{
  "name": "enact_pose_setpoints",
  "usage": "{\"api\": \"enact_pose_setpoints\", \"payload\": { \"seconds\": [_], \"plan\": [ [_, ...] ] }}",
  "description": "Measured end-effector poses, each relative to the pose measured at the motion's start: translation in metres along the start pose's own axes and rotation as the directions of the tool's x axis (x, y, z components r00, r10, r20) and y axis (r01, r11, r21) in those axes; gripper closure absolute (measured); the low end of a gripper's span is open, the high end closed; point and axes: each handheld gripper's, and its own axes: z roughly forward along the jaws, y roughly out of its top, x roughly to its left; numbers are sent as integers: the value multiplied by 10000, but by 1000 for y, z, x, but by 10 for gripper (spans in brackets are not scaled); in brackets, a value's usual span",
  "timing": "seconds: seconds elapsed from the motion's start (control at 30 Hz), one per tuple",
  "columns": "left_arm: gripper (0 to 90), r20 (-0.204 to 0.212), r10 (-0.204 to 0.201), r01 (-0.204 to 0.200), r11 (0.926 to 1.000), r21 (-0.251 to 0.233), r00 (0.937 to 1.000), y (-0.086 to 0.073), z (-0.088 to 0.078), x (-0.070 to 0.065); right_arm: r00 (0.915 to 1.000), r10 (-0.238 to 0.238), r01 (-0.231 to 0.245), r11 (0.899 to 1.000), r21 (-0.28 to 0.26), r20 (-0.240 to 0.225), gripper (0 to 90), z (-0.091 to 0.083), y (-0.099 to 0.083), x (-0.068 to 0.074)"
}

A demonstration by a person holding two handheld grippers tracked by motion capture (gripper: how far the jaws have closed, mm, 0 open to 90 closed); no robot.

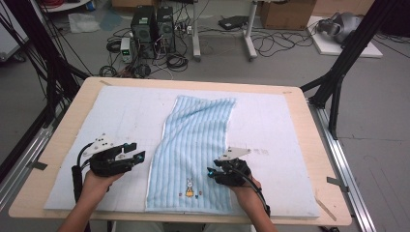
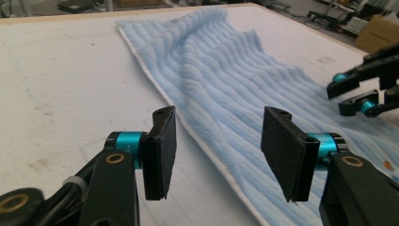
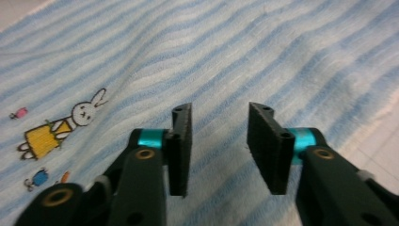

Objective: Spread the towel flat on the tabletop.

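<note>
Two grippers, one towel (image 1: 193,150): both released.
I see the towel lying lengthwise mid-table, reaching the near edge; left gripper (image 1: 140,152) beside its left hem, right gripper (image 1: 211,172) over its right side. I'd pinch hems squarely.

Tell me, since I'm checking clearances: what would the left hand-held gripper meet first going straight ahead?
Probably the striped blue towel: the open left hand-held gripper frames its white-trimmed edge, though depth is unclear.
</note>
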Motion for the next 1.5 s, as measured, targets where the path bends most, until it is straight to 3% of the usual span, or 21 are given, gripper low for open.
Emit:
{"api": "enact_pose_setpoints", "payload": {
  "seconds": [0.07,0.17,0.2,0.47,0.6,0.67,0.77,0.87,1.03,1.17,1.27,1.33,1.4,1.5],
  "plan": [
    [457,-34,-53,53,10000,59,10000,1,4,7,9998,-159,163,9993,350,-120,706,6,0,-1],
    [457,-13,-128,128,9998,127,9999,3,9,14,9996,-23,33,9993,372,-272,853,5,-1,-3],
    [457,-12,-118,118,9998,155,9999,4,11,16,9990,20,-1,9991,428,-448,866,3,-1,-4],
    [459,171,-132,127,9995,277,9998,7,28,22,9858,-96,215,9973,696,-1676,871,-18,-19,-7],
    [466,244,50,-60,9991,429,9997,8,33,17,9824,-111,265,9964,803,-1863,857,-28,-27,-9],
    [471,399,107,-130,9983,566,9991,7,37,12,9871,-24,128,9979,637,-1604,706,-32,-29,-9],
    [498,733,215,-270,9969,741,9971,4,44,4,9911,381,-398,9991,-113,-1273,613,-38,-31,-15],
    [530,1045,378,-489,9933,1051,9938,-1,51,-3,9940,901,-945,9930,-703,-628,572,-44,-32,-25],
    [586,1419,683,-916,9820,1653,9875,-6,60,-13,9838,1786,-1750,9758,-1309,161,530,-45,-33,-39],
    [588,1442,851,-1163,9676,2240,9859,-11,65,-19,9803,1927,-1849,9729,-1389,443,514,-43,-33,-42],
    [613,1447,1237,-1605,9466,2797,9817,-15,68,-24,9832,1763,-1686,9762,-1361,466,510,-42,-32,-42],
    [669,1240,1527,-1823,9419,2821,9805,-16,67,-28,9840,1724,-1655,9777,-1292,443,509,-41,-32,-41],
    [834,1380,1452,-1807,9380,2958,9797,-15,64,-29,9847,1694,-1633,9788,-1235,405,507,-40,-32,-41],
    [865,1240,1524,-1833,9369,2977,9805,-17,59,-31,9862,1611,-1556,9808,-1176,390,507,-38,-31,-40]
  ]
}}
